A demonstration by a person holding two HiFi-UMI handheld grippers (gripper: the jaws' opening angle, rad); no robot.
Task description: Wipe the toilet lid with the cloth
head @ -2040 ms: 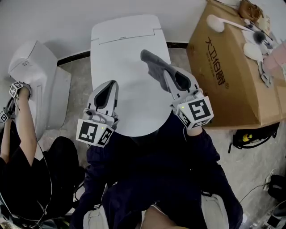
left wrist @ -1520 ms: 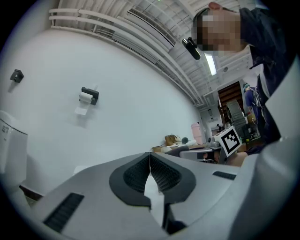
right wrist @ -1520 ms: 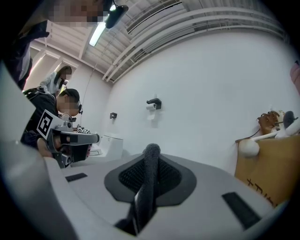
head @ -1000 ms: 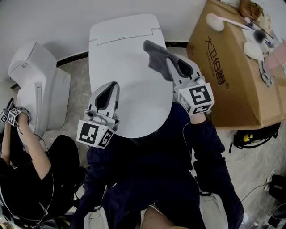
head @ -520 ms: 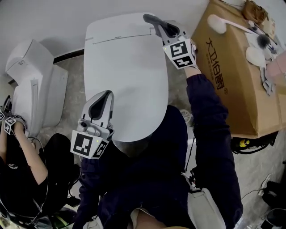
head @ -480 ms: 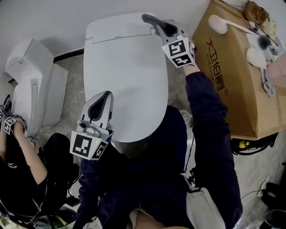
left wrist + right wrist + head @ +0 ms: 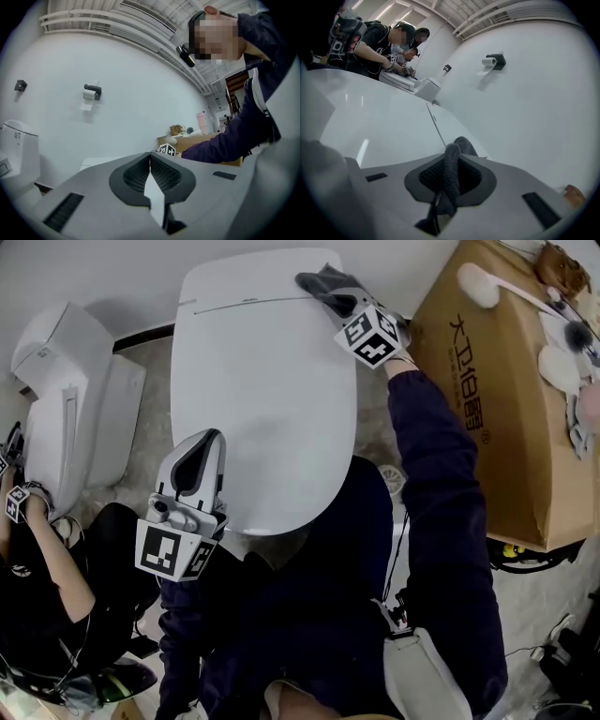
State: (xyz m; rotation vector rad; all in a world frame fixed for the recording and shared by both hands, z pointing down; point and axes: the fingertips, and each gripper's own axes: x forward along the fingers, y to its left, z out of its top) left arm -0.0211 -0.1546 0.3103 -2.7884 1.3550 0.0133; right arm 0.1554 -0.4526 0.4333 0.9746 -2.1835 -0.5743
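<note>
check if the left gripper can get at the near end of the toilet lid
Probably yes: the left gripper is right by the toilet lid at its near left edge, with nothing between them.

The cardboard box (image 7: 497, 446) is printed "大卫伯爵".

**Other things in the room**

A big brown cardboard box (image 7: 497, 399) stands on the floor (image 7: 548, 601) at the right. A long white brush (image 7: 478, 282) lies on top of it. A black and yellow thing (image 7: 525, 550) lies on the floor just beside the box. At the left stands a second white toilet (image 7: 70, 399), and another person (image 7: 42, 601) in dark clothes is right next to it. A toilet paper roll (image 7: 88, 95) hangs on the white wall (image 7: 140, 84).
</note>
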